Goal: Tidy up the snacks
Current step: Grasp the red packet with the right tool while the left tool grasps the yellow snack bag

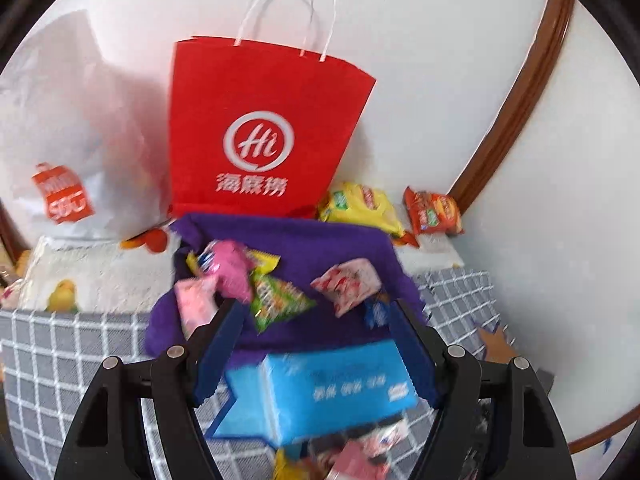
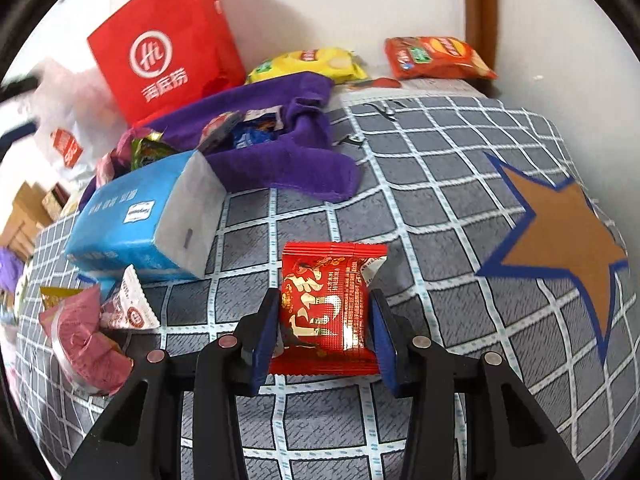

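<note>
Now the right gripper (image 2: 325,320) squeezes the red snack pack (image 2: 325,304) in front of the blue tissue box (image 2: 132,220), and it may slip because it is shiny, while the left gripper (image 1: 316,324) hangs open above that box.

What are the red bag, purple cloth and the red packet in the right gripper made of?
Red bag: looks like matte paper, with crisp folds, flat panels and thin white twisted handles.
Purple cloth: soft fabric, probably terry or microfibre; it has a fuzzy surface and lies in limp folds.
Red packet: glossy plastic film or foil laminate, with crimped serrated ends and shiny highlights.
</note>
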Demonstrator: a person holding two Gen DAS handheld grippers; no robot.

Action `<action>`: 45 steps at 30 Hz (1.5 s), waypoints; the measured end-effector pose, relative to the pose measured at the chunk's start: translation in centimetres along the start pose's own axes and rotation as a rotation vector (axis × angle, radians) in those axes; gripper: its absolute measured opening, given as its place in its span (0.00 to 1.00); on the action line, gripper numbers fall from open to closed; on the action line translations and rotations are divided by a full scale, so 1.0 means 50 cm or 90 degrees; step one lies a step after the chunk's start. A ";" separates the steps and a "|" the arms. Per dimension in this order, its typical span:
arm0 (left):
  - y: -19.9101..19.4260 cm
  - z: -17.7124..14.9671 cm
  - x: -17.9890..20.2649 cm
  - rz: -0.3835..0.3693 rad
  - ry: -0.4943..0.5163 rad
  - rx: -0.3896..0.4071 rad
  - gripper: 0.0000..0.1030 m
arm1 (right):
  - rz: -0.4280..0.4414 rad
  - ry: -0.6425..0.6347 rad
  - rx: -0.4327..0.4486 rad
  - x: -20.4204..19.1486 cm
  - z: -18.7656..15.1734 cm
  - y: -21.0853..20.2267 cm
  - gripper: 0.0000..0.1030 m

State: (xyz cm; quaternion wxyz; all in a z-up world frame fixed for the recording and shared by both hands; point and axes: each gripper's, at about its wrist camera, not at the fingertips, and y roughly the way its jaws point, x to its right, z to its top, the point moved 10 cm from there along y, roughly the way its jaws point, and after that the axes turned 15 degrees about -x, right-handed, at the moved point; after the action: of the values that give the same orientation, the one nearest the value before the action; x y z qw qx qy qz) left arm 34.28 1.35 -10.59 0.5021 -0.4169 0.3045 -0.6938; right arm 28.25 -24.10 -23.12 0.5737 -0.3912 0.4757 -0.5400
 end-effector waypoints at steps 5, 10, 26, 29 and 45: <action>-0.007 -0.102 -0.034 0.031 -0.014 -0.017 0.71 | -0.018 0.000 -0.002 0.001 -0.018 0.010 0.43; 0.016 -0.208 -0.060 0.027 -0.040 -0.048 0.70 | -0.018 -0.027 0.012 -0.002 -0.035 0.002 0.43; 0.113 -0.366 -0.054 0.031 -0.045 -0.106 0.68 | 0.015 -0.017 0.036 0.005 -0.042 -0.003 0.43; 0.131 -0.359 -0.050 0.052 -0.039 -0.109 0.68 | -0.005 -0.024 0.036 0.002 -0.043 -0.002 0.43; 0.121 -0.343 -0.068 0.019 -0.061 -0.103 0.34 | -0.005 -0.021 0.038 0.003 -0.041 -0.001 0.43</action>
State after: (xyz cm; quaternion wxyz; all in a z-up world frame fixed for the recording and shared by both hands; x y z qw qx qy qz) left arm 22.28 2.80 -24.61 0.4911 -0.4844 0.3415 -0.6383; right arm 26.24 -24.15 -23.58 0.5906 -0.3847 0.4481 -0.5499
